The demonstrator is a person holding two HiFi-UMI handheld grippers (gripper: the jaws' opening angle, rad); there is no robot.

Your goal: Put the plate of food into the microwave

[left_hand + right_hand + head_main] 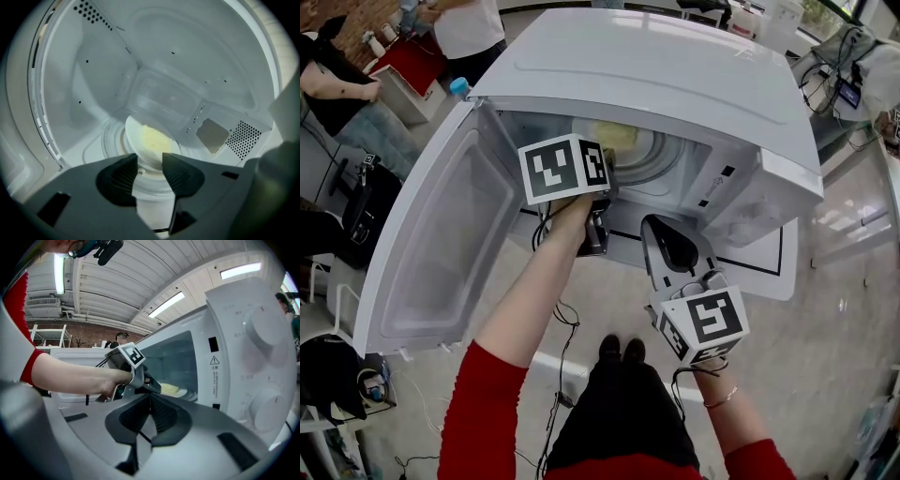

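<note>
We have the plate of food (149, 139) inside the microwave (675, 84). The left gripper (150, 158) sits at its six o'clock (jaws apart, gripping nothing), the right gripper (150, 401) is closed and empty, and only pulling out seems left.

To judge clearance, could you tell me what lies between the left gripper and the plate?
Nothing. In the left gripper view the left gripper has its jaws apart, with the plate reaching between them.
</note>
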